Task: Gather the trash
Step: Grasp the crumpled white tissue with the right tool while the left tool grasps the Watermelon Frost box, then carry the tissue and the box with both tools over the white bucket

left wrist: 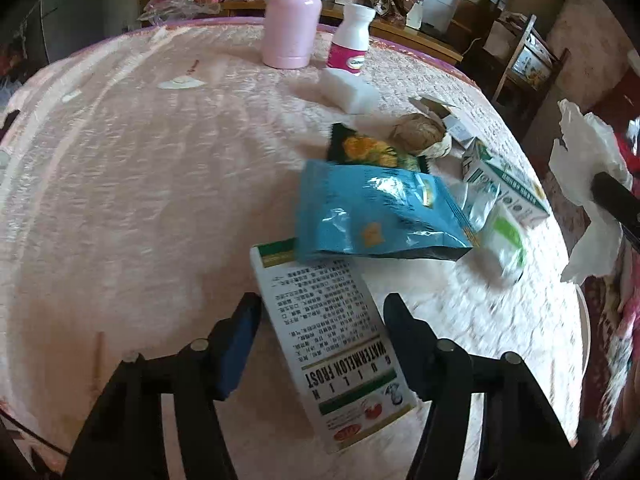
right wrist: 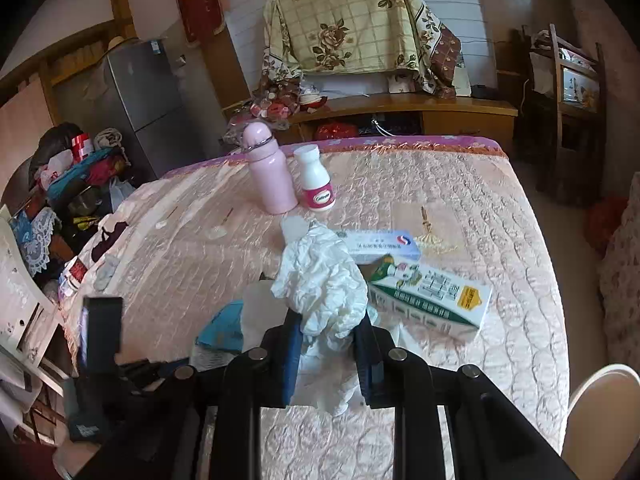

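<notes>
Pink quilted counter (left wrist: pixel 140 200) carries litter; left fingers (left wrist: pixel 320 344) spread wide astride the lozenge box (left wrist: pixel 332 344) to take it, right fingers (right wrist: pixel 327 344) pinching crumpled tissue (right wrist: pixel 324 280).

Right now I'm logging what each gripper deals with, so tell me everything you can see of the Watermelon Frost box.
The Watermelon Frost box is a flat white carton, seemingly cardboard, with green bands, dense black print and a small red picture at its near end. It lies flat on the pink quilted cover, angled, between the open fingers of the left hand-held gripper, not yet gripped. Its far end is tucked under the blue snack bag.
</notes>
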Motion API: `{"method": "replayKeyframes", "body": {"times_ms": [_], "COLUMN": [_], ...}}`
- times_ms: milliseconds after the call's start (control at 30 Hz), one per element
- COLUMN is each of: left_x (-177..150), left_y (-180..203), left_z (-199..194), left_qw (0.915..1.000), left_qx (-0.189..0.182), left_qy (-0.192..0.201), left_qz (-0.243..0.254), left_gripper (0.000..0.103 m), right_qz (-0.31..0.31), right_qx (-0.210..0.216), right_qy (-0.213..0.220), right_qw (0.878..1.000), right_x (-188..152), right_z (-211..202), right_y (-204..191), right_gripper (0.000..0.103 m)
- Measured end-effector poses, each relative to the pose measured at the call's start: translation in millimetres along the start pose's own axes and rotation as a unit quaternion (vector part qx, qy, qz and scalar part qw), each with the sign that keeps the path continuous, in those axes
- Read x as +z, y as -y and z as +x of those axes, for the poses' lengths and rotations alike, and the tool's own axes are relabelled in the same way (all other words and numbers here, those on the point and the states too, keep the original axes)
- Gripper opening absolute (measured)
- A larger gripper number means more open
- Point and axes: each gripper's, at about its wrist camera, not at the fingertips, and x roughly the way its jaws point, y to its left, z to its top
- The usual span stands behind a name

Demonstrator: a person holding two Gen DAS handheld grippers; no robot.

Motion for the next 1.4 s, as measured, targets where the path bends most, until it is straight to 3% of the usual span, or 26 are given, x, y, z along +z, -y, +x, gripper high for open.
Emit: {"method": "replayKeyframes", "body": {"times_ms": [367, 633, 1000, 1400], "left_x": [-37.6, -30.9, -26.9, -23.4], "left_y": [-2.8, 6.9, 49.1, 99.0], "left_z": [-57.6, -84.6, -86.2, -75.9], "left_qw": [0.9982, 0.9956, 0.9924, 0.9873], "left_qx": [0.000, -0.006, -0.021, -0.029], "left_qy": [0.039, 0.076, 0.086, 0.089], "left_qz": [0.045, 0.054, 0.085, 0.129], "left_gripper": [0.065, 0.065, 0.065, 0.065], "right_qz": [0.015, 0.025, 0.026, 0.054], "right_qx": [0.002, -0.001, -0.017, -0.046], "right_qy": [-0.023, -0.017, -0.009, 0.002], "right_qw": [1.000, 1.000, 0.999, 0.997], "right_x": [-40.4, -52.3, -57.9, -65.4], "right_z": [-3.1, -23.6, -41.9, -67.1], "right_y": [-9.4, -11.1, -7.8, 25.0], "right_gripper": [0.026, 0.026, 0.026, 0.026]}}
